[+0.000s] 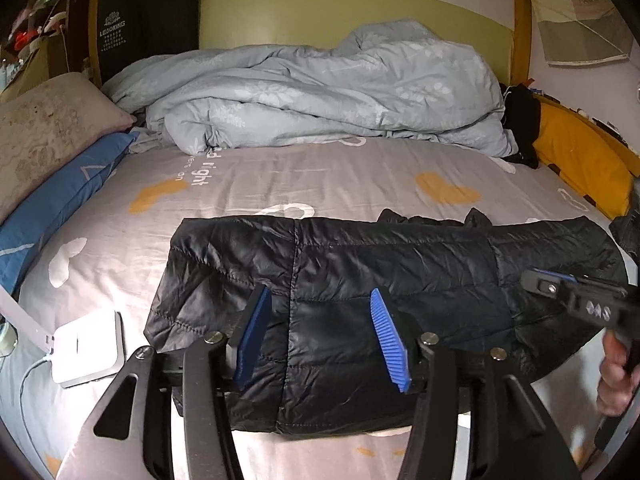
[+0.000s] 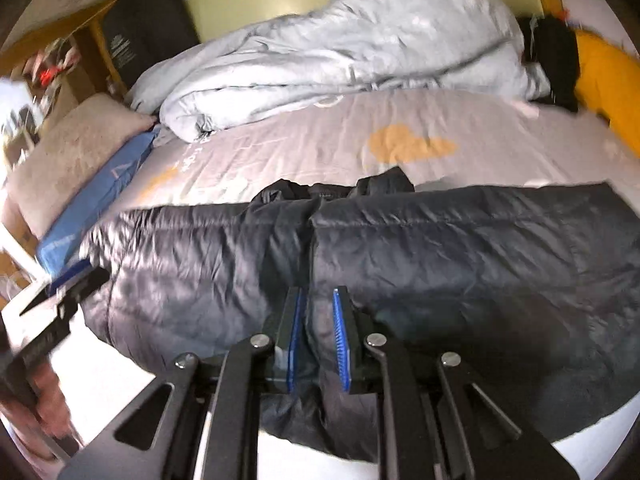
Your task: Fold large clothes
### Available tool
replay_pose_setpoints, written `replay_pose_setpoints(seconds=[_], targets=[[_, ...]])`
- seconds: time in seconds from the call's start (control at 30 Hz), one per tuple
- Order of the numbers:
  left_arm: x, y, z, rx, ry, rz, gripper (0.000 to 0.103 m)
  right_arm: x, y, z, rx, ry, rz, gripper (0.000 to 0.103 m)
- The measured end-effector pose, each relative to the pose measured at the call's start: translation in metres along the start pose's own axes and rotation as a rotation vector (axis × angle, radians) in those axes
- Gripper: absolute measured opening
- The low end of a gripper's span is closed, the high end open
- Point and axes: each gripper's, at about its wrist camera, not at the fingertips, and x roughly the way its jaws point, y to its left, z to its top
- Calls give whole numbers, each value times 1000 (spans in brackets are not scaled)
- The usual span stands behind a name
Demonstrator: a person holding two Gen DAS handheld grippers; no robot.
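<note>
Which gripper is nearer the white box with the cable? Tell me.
Left. The left gripper hangs open over the black jacket beside the white box; the right gripper, pinching jacket fabric, is farther along.

a crumpled pale blue duvet [image 1: 320,92] lies heaped at the far side of the bed, on a grey sheet [image 1: 248,184] printed with orange and white shapes. at the left, a beige pillow [image 1: 44,132] rests on a blue pillow [image 1: 60,204]. a white charger box [image 1: 86,348] with its cable sits near the sheet's left edge. a yellow cushion [image 1: 580,156] lies at the right.

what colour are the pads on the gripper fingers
Blue, ribbed pads; clearest in the left wrist view.
</note>
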Motion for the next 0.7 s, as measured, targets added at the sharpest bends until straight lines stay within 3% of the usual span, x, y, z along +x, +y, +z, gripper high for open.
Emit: replay_pose_setpoints(seconds=[0.13,0.37,0.53,0.7], targets=[[-1,0,-1,-4,10,-18,51,31,1,5,-22,55,-48,13],[7,0,0,-2,21,6,51,61,-12,0,29,121,-23,11],[12,1,0,-10,33,6,51,49,-9,11,32,34,-51,13],[11,-1,-3,23,29,20,52,65,-6,11,15,69,-87,13]])
